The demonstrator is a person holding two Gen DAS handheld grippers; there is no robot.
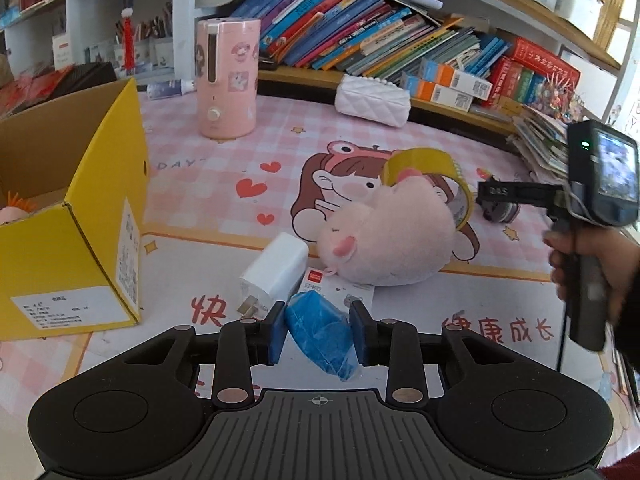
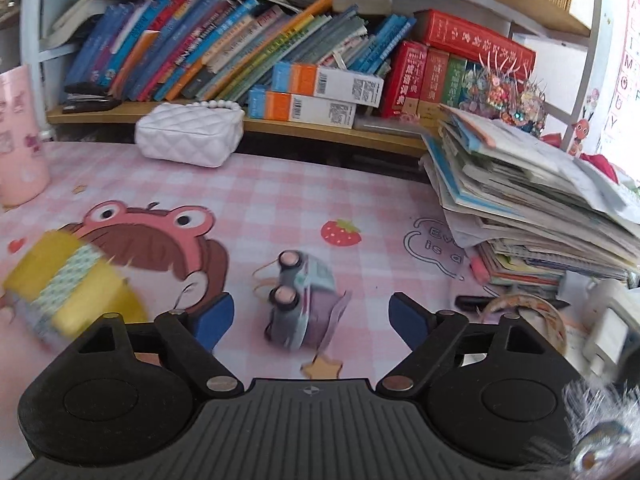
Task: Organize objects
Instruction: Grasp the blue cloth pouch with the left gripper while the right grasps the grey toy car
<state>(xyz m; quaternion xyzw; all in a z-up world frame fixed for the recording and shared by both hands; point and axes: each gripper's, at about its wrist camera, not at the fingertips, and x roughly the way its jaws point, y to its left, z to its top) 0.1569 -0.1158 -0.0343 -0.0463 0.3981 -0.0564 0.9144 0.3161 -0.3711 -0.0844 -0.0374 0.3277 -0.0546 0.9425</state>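
Observation:
My left gripper (image 1: 319, 326) is shut on a blue crumpled packet (image 1: 322, 334), held just above the pink mat. Beyond it lie a white charger (image 1: 276, 270), a small card (image 1: 340, 286), a pink plush toy (image 1: 392, 236) and a yellow tape roll (image 1: 432, 172) leaning on the plush. An open yellow cardboard box (image 1: 92, 216) stands at left. My right gripper (image 2: 310, 314) is open and empty, with a small toy car (image 2: 302, 304) lying on its side between the jaws on the mat. The tape roll (image 2: 72, 284) shows blurred at left in the right wrist view.
A pink humidifier (image 1: 228, 80) and a white quilted purse (image 1: 372, 98) stand at the back by the bookshelf (image 1: 360, 36). A stack of books and papers (image 2: 532, 196) fills the right side, with a clear tape roll (image 2: 528, 312) below it. The right hand-held gripper (image 1: 592, 184) shows at right.

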